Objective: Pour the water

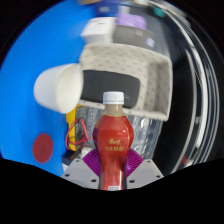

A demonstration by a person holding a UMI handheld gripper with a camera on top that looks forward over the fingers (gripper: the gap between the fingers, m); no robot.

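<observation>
Bottle [112, 140] front and centre: a red one with a white cap and a printed label, and we have it standing upright between our two fingers. The gripper [112, 168] is clamped on its lower body, the purple pads [92, 160] pressing in from either side, so the hold looks firm and low, which we judge leaves the neck free to swing over for a pour.

Taking the bottle as our landmark, the white cup [57, 87] sits up and to the left of the cap, near but not touching, its open mouth turned partly toward us. That is our likely target, and it is close enough that a tilt to that side should reach it, though we cannot tell whether anything is in it yet.

Directly behind the bottle there is a beige woven basket [125, 62] with a dark inside, and further behind that some blurred shapes we cannot make out. Left of the bottle the blue surface [30, 110] spreads out, with a red round spot [42, 148] lying on it down beside the bottle's base. Something with yellow and dark strands shows just left of the bottle's shoulder; we cannot say what it is.

The cap looks in place, so as we read it the pouring itself has not begun. The risk ahead is the bottle slipping in the pads once it tips.
</observation>
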